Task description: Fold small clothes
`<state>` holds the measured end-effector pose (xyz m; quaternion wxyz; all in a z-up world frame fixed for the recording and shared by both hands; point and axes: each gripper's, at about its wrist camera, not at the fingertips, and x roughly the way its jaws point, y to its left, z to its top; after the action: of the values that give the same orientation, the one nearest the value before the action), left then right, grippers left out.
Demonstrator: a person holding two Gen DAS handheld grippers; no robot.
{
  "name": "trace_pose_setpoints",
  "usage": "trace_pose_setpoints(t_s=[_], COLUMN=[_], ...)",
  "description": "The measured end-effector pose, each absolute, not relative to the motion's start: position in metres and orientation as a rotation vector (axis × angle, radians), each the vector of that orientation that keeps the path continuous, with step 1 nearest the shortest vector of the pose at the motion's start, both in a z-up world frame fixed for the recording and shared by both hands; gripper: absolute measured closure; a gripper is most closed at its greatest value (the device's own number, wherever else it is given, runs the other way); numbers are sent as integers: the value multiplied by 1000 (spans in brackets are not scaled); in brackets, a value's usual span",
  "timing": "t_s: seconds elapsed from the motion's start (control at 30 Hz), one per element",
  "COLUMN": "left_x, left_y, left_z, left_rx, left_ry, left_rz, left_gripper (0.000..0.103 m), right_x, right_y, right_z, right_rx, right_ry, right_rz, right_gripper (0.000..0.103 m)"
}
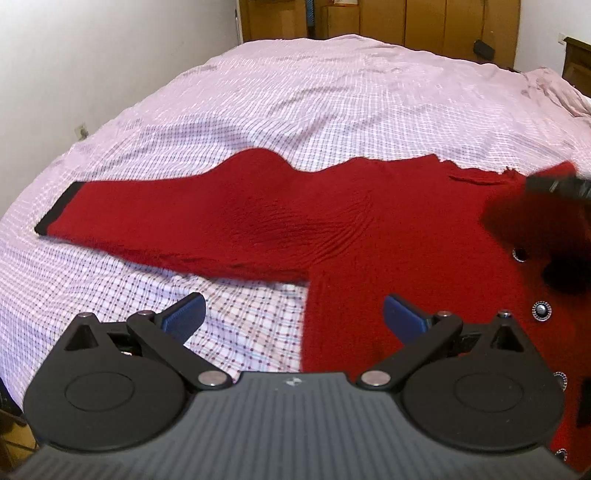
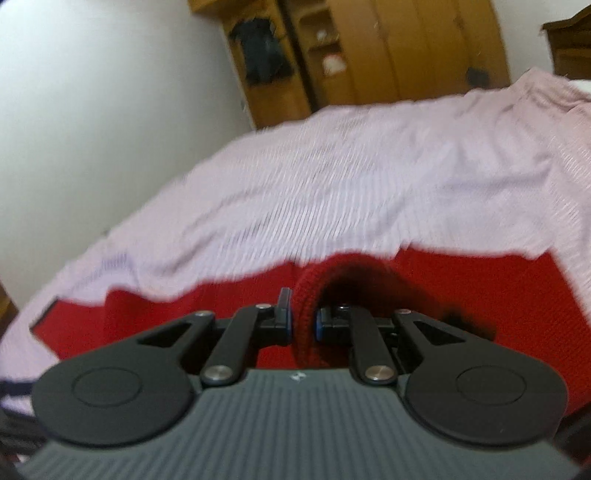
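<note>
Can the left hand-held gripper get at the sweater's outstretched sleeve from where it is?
Probably yes. The left hand-held gripper is open and empty, and the red sweater lies flat on the bed sheet with its sleeve uncovered just ahead.

A pink checked bedsheet (image 1: 295, 110) covers the bed, wrinkled toward its far right corner. Beyond the far edge, wooden wardrobes (image 1: 424, 22); a white wall (image 1: 92, 55) runs along the left.
</note>
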<state>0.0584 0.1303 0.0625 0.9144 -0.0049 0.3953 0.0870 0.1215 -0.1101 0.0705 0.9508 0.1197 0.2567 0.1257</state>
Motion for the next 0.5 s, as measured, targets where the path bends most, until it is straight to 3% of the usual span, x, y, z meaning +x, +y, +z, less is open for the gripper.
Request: trace_pose_setpoints(t_s=[0.17, 0.33, 0.4, 0.5], left_x=[58, 57, 57, 55], left_y=[135, 135, 134, 130], left_z=[58, 56, 57, 59], left_rx=[-27, -41, -40, -40], left_ry=[823, 826, 827, 823], left_rz=[188, 185, 184, 175], left_gripper=[0, 0, 0, 0], right_x=[126, 121, 112, 99], right_y=[-89, -84, -84, -87], right_z=[45, 36, 40, 45], right_rx=[230, 216, 219, 223], right_ry=[659, 684, 682, 683], right_rz=[315, 385, 396, 398], right_gripper=[84, 47, 40, 38])
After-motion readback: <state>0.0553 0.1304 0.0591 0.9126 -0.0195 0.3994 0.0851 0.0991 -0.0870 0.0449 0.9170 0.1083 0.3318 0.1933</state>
